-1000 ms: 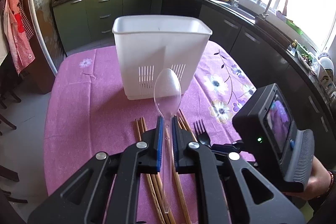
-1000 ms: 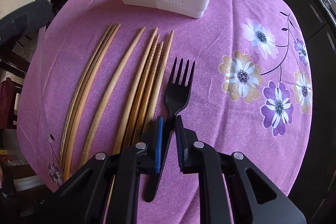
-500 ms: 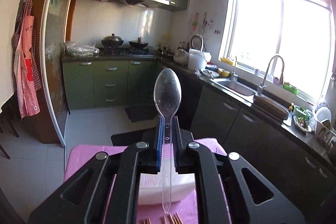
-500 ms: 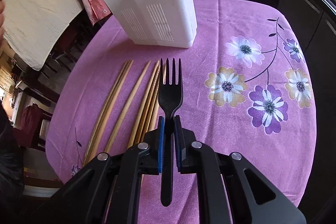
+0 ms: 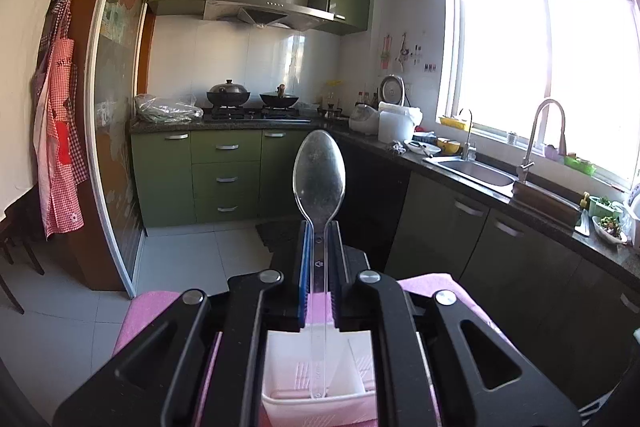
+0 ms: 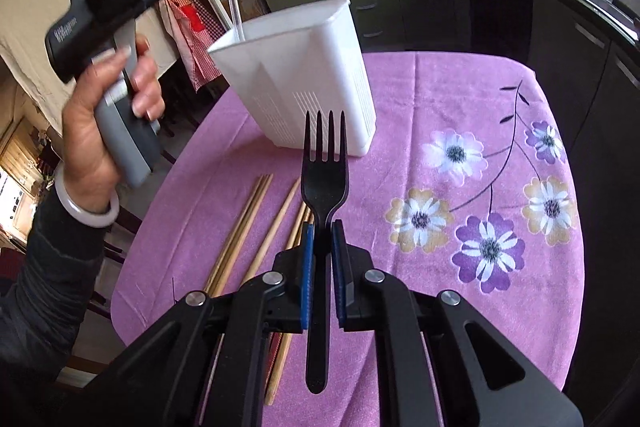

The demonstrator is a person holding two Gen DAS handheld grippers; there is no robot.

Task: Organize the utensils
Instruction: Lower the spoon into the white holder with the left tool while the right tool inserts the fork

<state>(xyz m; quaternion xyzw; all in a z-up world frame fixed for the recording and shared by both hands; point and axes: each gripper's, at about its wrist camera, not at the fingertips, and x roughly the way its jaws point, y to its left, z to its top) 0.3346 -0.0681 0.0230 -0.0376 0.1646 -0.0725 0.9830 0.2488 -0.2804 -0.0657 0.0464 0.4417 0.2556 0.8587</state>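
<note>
Left claw [image 5: 319, 259] pinching clear spoon [image 5: 319, 179] upright, handle tip over white holder [image 6: 298, 79] | right claw [image 6: 320, 259] pinching black fork [image 6: 325, 187] above worktop [image 6: 460, 99], chopsticks [image 6: 240, 231] lying below | risk: spoon handle catches rim, tips holder

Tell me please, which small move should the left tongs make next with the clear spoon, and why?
Probably lower it and let go. The left tongs grip the clear spoon upright, bowl up, and its handle tip already hangs at the open top of the white holder. The right tongs hold the black fork, lifted above the chopsticks.
</note>
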